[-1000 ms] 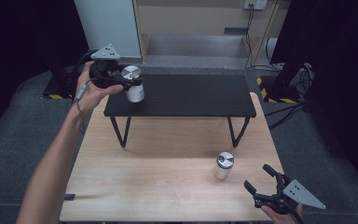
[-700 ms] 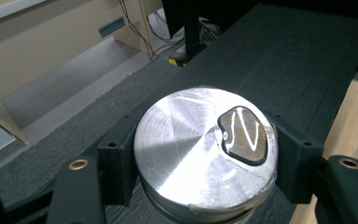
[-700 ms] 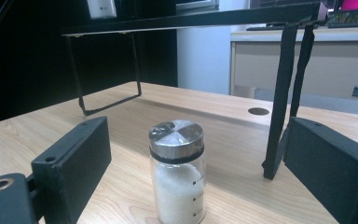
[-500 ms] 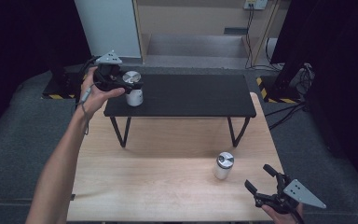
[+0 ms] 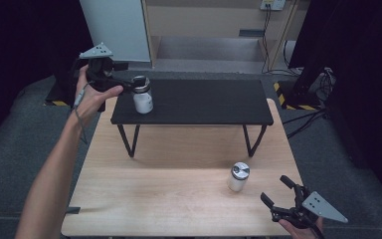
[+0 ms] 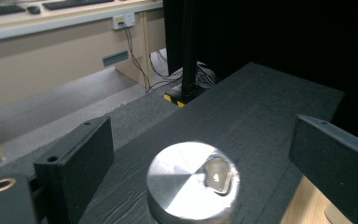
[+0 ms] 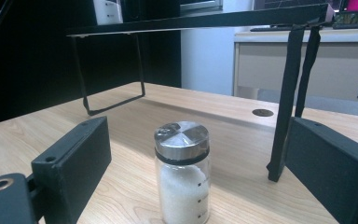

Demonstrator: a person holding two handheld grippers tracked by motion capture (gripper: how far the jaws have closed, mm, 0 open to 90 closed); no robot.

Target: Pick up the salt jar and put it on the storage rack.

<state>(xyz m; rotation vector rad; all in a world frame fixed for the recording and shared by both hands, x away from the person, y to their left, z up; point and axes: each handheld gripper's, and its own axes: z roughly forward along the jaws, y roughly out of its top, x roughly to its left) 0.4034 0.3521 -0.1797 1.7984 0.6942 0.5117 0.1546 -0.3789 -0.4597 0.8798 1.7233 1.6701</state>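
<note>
A white-filled jar with a silver lid [image 5: 143, 95] [image 6: 191, 186] stands upright at the left end of the black shelf [image 5: 204, 102]. My left gripper [image 5: 136, 86] reaches it from the left. Its jaws have just been opening, and both black pads [image 6: 81, 158] stand wide of the lid without touching it. A second such jar [image 5: 238, 177] [image 7: 182, 172] stands on the wooden table [image 5: 169, 194], in front of the shelf's right legs. My right gripper [image 5: 274, 189] is at the table's front right corner. It is open and points at that jar from a short way off.
The black shelf stands on thin metal legs [image 7: 286, 93] across the back of the table. A round cable hole [image 7: 262, 112] lies in the tabletop. Grey carpet, cables [image 5: 298, 119] and dark curtains surround the table.
The left gripper held the jar over the shelf's left end. Now its jaws are apart, the hand has drawn slightly left, and the jar stands on the shelf. The right gripper has kept still.
</note>
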